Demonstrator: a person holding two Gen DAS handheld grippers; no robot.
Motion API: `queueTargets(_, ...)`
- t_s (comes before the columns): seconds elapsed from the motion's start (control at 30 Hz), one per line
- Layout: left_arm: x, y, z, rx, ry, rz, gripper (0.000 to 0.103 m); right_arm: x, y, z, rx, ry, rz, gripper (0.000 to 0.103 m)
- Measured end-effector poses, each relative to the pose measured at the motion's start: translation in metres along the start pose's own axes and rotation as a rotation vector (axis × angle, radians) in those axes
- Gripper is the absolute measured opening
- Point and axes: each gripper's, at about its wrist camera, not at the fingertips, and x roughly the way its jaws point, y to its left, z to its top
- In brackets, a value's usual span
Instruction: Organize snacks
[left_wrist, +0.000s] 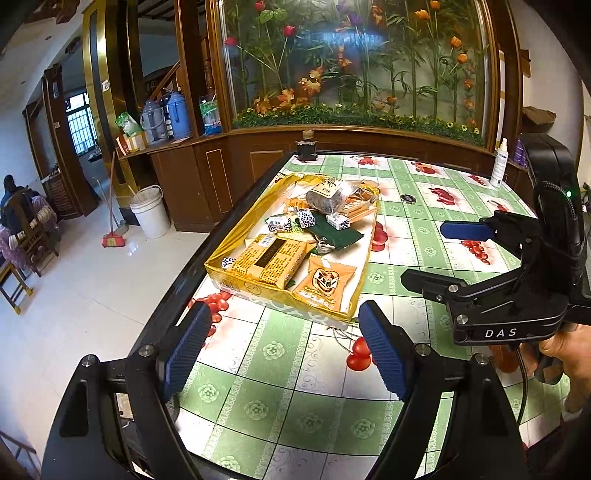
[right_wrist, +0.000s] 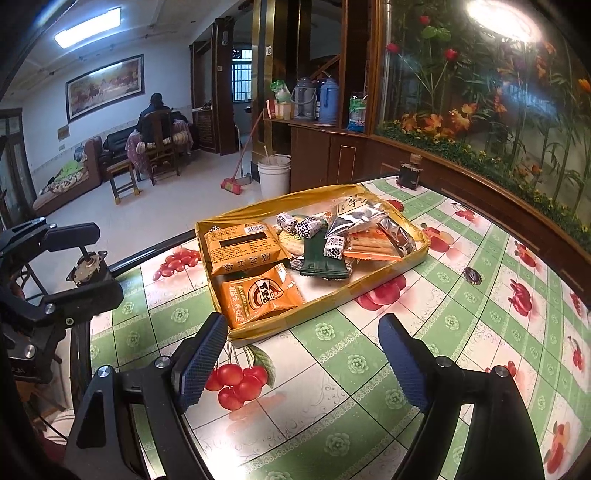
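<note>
A shallow gold tray (left_wrist: 255, 210) (right_wrist: 388, 284) lies on the fruit-patterned table and holds several snacks. Among them are a large yellow-orange pack (left_wrist: 269, 260) (right_wrist: 242, 247), an orange packet (left_wrist: 325, 284) (right_wrist: 258, 295), a dark green sachet (left_wrist: 336, 236) (right_wrist: 321, 258), a silvery bag (left_wrist: 327, 195) (right_wrist: 354, 218) and small spotted candies (left_wrist: 306, 218) (right_wrist: 308, 226). My left gripper (left_wrist: 285, 310) (right_wrist: 103, 262) hovers open just short of the tray's near edge, nothing between its blue pads. My right gripper (right_wrist: 303, 321) (left_wrist: 423, 253) is also open and empty, near the tray's corner with the orange packet.
A dark jar (left_wrist: 306, 147) (right_wrist: 410, 173) stands at the table's far edge and a white spray bottle (left_wrist: 498, 166) at the far right. A small dark disc (left_wrist: 408, 198) (right_wrist: 472, 275) lies right of the tray. The table's black edge drops to the floor with a bucket (left_wrist: 149, 212) and broom.
</note>
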Motion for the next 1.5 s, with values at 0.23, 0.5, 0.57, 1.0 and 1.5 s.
queueTargets(0.23,-0.003,0.0,0.001,-0.002,-0.009,-0.015,0.083,0.006,0.005,-0.001,-0.025,0.018,0.002,0.085)
queueTargets(0.5,-0.005,-0.004,0.004,0.002,-0.016,-0.046,0.082,0.01,0.008,0.0,-0.049,0.031,0.005,0.086)
queueTargets(0.57,-0.004,-0.004,0.005,0.002,-0.013,-0.051,0.083,0.01,0.009,0.0,-0.056,0.034,0.006,0.086)
queueTargets(1.0,-0.003,-0.009,0.007,0.012,-0.001,-0.06,0.083,0.015,0.018,0.001,-0.111,0.046,0.005,0.086)
queueTargets(1.5,-0.002,-0.007,0.011,0.015,-0.001,-0.079,0.082,0.022,0.02,0.01,-0.145,0.053,0.024,0.086)
